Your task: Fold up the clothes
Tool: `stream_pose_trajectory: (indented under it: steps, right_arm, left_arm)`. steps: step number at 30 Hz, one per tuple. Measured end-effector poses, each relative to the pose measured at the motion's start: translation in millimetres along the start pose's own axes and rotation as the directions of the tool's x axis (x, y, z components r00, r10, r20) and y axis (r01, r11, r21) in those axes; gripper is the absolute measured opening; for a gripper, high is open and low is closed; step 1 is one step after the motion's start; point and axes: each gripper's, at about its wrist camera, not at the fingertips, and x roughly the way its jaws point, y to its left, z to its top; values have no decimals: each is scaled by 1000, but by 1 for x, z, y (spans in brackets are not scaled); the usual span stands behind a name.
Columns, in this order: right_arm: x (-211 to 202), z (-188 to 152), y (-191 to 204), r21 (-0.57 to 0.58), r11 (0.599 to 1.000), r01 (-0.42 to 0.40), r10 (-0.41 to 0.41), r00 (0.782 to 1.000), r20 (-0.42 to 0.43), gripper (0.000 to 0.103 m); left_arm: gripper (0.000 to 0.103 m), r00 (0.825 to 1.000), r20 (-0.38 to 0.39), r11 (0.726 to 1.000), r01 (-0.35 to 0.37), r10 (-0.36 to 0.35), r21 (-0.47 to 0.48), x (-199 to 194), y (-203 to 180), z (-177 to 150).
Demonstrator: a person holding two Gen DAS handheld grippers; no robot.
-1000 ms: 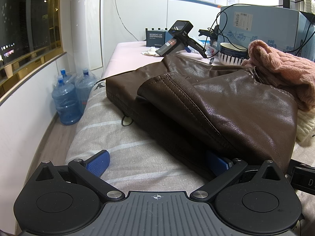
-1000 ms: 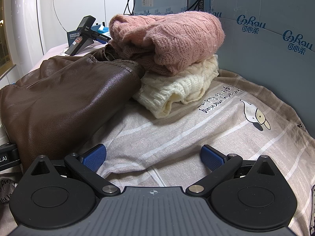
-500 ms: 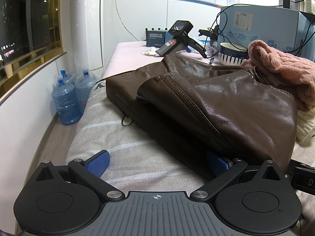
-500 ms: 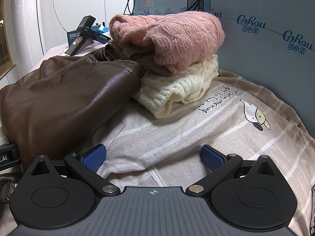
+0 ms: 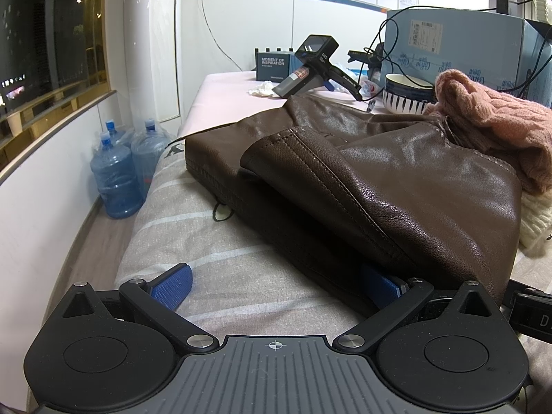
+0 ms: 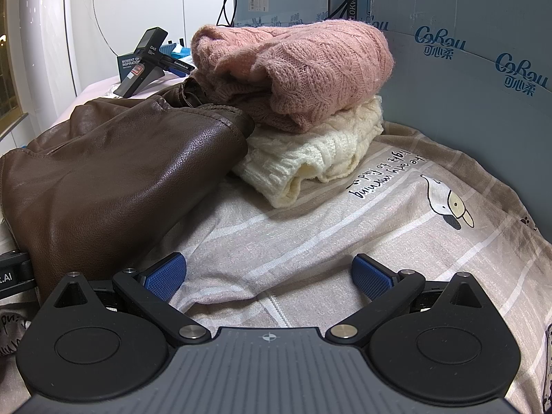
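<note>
A brown leather jacket (image 5: 396,186) lies folded on the striped bed sheet (image 5: 220,248); it also shows at the left of the right wrist view (image 6: 114,172). My left gripper (image 5: 276,284) is open, low on the sheet at the jacket's near edge, its right fingertip under the jacket's hem. My right gripper (image 6: 269,277) is open and empty over the sheet, to the right of the jacket. A folded pink sweater (image 6: 293,65) lies on a folded cream sweater (image 6: 321,151) behind it.
A blue cardboard box (image 6: 465,69) walls the right side. A handheld device (image 5: 310,65), a striped bowl (image 5: 407,93) and cables lie at the far end. Water bottles (image 5: 117,176) stand on the floor left of the bed edge.
</note>
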Motion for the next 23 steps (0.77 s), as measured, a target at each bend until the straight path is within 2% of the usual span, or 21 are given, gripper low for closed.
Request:
stream_pose_trajectory:
  steps: [23]
  right_arm:
    - [0,0,0,0,1000,0,0,1000,0,103]
  left_arm:
    - [103,1000,-2,1000,4,-4,-7,1,0,1]
